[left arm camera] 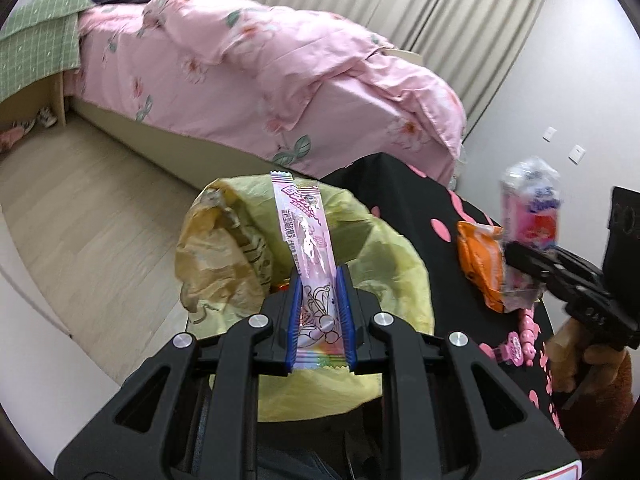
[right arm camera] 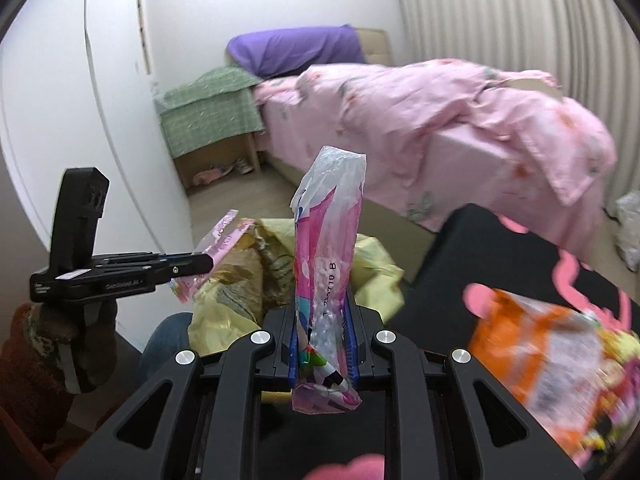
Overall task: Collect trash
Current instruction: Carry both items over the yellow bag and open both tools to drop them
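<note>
A yellow bag (left arm camera: 384,248) gaped just beyond the left gripper (left arm camera: 319,280), which clamped a pink wrapper (left arm camera: 310,256) above it; an orange packet (right arm camera: 532,344) lay right of the right gripper (right arm camera: 323,312), which pinched a crumpled wrapper (right arm camera: 326,264)

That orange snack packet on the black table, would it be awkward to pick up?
Probably not heavy: the orange packet looks crumpled and mostly empty. It likely flexes and crinkles rather than staying stiff. Its glossy film may slip, so pinching a fold seems safest.
</note>
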The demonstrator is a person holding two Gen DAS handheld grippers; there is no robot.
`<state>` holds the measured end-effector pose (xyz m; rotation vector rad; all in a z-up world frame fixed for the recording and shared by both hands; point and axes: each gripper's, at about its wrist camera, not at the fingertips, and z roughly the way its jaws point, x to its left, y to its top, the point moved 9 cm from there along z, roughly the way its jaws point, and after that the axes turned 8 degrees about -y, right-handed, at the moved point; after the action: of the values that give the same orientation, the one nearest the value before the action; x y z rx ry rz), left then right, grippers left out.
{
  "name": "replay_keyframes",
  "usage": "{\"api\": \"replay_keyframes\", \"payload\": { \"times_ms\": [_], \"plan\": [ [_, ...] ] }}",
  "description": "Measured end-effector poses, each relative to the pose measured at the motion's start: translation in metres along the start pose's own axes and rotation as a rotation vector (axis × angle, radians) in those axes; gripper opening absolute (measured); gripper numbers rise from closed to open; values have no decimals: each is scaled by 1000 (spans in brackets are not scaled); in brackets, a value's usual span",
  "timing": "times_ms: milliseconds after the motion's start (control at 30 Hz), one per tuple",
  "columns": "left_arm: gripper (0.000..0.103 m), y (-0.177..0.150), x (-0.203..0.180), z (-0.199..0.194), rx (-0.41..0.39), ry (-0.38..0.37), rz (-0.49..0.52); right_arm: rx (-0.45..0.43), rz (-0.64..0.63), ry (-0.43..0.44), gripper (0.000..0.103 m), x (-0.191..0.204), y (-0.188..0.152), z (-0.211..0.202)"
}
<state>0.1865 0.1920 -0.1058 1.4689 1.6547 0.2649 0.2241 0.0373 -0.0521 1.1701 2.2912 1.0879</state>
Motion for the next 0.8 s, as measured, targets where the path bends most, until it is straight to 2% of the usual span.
{"api": "replay_keyframes", "payload": {
  "times_ms": [200, 267, 300, 333, 367, 433, 567, 667, 800],
  "plan": [
    [17, -2, 8, 16, 29, -27, -29, 66, -21, 33, 18, 13, 1, 58],
    [24, 1, 7, 18, 26, -50, -32, 75, -27, 30, 19, 14, -1, 71],
    [32, 3, 7, 19, 21, -59, -33, 77, -27, 28, 20, 11, -1, 75],
    [41, 6, 7, 18, 10, -64, -35, 85, -27, 35, 26, 10, -3, 79],
    [44, 9, 9, 16, -5, -64, -39, 101, -29, 46, 39, 10, -6, 82],
    [53, 15, 11, 13, -31, -62, -56, 123, -30, 56, 50, 9, -10, 88],
    [63, 21, 18, 4, -81, -38, -93, 126, -12, 27, 55, -1, -16, 85],
    [63, 24, 19, -1, -101, -20, -103, 100, 15, 2, 55, -13, -17, 69],
    [63, 24, 7, 0, -99, -42, -91, 58, 55, -73, 55, -43, -19, 33]
  ]
}}
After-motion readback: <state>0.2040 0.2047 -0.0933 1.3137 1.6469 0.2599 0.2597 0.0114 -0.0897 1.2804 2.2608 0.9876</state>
